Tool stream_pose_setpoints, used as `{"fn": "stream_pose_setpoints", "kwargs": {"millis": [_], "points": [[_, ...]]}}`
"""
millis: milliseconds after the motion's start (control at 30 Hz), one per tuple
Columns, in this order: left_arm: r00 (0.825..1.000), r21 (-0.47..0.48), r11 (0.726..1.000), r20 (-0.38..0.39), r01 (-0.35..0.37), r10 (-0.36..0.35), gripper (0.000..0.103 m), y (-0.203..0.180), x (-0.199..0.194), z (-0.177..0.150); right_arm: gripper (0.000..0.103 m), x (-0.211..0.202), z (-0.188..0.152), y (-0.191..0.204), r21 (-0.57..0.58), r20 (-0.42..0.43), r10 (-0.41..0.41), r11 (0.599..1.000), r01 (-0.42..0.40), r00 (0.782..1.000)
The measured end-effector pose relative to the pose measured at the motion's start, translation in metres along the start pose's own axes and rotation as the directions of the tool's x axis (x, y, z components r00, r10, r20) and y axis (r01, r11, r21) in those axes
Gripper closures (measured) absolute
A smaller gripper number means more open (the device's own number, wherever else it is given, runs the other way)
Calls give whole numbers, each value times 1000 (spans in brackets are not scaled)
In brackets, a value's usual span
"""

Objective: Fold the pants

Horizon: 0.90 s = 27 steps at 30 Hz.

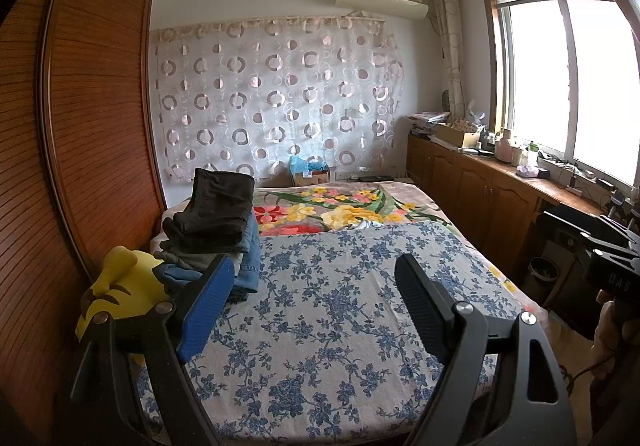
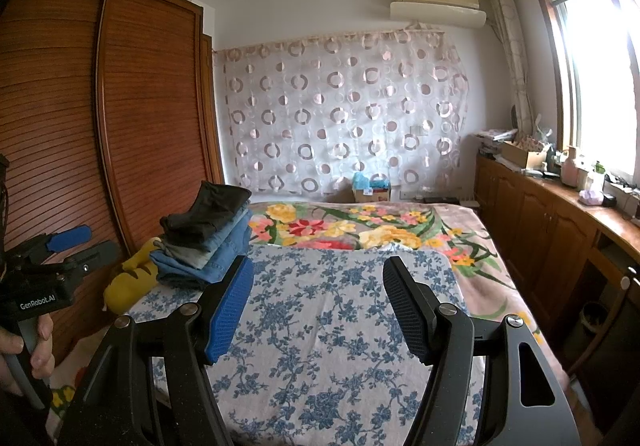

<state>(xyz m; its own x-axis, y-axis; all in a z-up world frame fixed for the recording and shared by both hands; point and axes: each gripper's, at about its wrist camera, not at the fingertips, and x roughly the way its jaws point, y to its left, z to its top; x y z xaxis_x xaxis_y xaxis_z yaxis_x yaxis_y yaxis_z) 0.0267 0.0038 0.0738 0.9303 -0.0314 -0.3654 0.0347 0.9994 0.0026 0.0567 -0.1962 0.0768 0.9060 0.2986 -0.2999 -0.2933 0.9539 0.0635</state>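
A stack of folded pants (image 1: 218,230) lies at the bed's left side, dark pairs on top of blue jeans; it also shows in the right wrist view (image 2: 208,238). My left gripper (image 1: 316,306) is open and empty, held above the blue-flowered sheet (image 1: 340,310), with the stack just beyond its left finger. My right gripper (image 2: 318,306) is open and empty above the same sheet (image 2: 328,326). The left gripper also appears at the left edge of the right wrist view (image 2: 78,242), open. The right gripper's body shows at the right edge of the left wrist view (image 1: 608,246).
A yellow plush toy (image 1: 120,286) lies beside the stack. A wooden wardrobe (image 1: 80,125) stands left of the bed. A floral blanket (image 1: 340,209) covers the far half. Low cabinets (image 1: 480,189) with clutter run under the window on the right. A bin (image 1: 542,272) stands on the floor.
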Motion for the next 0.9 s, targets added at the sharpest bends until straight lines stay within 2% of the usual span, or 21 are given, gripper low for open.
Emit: {"fn": "stream_pose_setpoints", "kwargs": {"millis": [900], "points": [[1000,1,1000,0,1,-1,20,0,0,0,34,2,-3,1,0,-8,3,1000,-3,1000]]}}
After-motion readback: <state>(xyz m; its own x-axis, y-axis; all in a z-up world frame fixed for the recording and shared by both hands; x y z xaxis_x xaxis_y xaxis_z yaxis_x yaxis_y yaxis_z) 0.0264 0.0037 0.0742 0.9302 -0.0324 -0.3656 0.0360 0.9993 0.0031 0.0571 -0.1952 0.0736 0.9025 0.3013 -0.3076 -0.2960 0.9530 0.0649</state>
